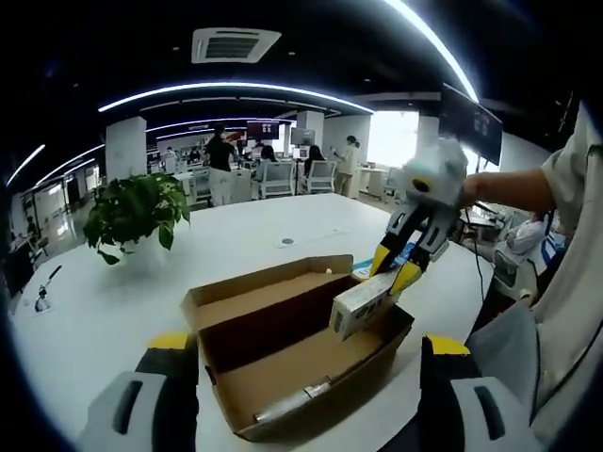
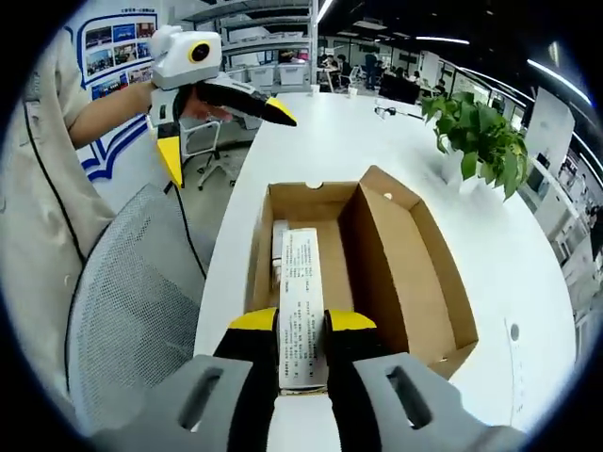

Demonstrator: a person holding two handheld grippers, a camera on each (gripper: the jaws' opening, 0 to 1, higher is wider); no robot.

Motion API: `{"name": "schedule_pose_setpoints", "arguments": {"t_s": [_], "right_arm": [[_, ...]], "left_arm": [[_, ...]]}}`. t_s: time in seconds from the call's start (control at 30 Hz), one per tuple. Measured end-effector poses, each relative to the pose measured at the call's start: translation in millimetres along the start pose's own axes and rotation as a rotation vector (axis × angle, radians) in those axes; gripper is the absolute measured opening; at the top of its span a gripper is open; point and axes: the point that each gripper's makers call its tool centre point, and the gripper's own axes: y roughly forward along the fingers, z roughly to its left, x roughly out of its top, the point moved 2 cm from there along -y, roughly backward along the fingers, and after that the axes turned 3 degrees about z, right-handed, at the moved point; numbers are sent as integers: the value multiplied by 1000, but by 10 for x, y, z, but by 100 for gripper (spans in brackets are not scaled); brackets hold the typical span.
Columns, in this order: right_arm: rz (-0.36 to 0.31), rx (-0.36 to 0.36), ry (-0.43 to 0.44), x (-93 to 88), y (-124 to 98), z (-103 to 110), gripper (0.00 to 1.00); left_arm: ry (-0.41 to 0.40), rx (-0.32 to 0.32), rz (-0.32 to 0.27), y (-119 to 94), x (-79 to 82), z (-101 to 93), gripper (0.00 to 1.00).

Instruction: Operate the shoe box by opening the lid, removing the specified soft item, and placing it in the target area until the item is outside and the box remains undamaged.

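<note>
Between the yellow-tipped jaws of the right gripper (image 2: 301, 325), at the bottom of the right gripper view, sits a long white carton (image 2: 301, 306) printed with small text — the jaws are closed against its two long sides and it points forward over the near end of the open cardboard shoe box (image 2: 415, 273). Whether the carton is soft cannot be told. Just beyond it, inside the box, a second pale item (image 2: 279, 247) lies on the floor against the left wall. The box lid (image 2: 400, 250) stands folded up along the right side. Left of the box a grey mesh chair back (image 2: 132, 311) stands just beside the table edge, and further up the left gripper (image 2: 221, 122) is held in the air with its jaws spread wide, holding nothing. A potted plant (image 2: 480, 137) stands on the white table (image 2: 528, 254) past the box.

From the left gripper view, its own two jaws rise wide apart at the bottom, either side of the near corner of the box (image 1: 283, 377). A thin silvery item (image 1: 290, 400) lies on the box floor near that corner. Further off, the right gripper (image 1: 394, 273) clamps the carton (image 1: 363, 303) above the box's far rim — it is not yet clear of the box. The plant (image 1: 137, 212) stands well apart to the left, and people stand among desks far behind.
</note>
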Motion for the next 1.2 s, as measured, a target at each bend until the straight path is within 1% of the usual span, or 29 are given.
{"name": "schedule_pose_setpoints", "arguments": {"t_s": [0.3,0.4,0.63,0.83,1.2], "right_arm": [[-5,-20,-34,44,-327,-99,16],[-20,-25,-25,62,-441,-153,16],[-27,-52,-41,48,-697,-264,16],[-25,-75,-59,-25,-895,-363,16],[-3,-130,-67,-254,-1233,-587,16]], "left_arm": [[5,-13,4,29,2,-1,100],[5,-16,5,35,10,-5,100],[9,-20,5,54,40,-12,100],[12,-26,8,75,47,-22,100],[9,-32,9,125,43,-38,100]]}}
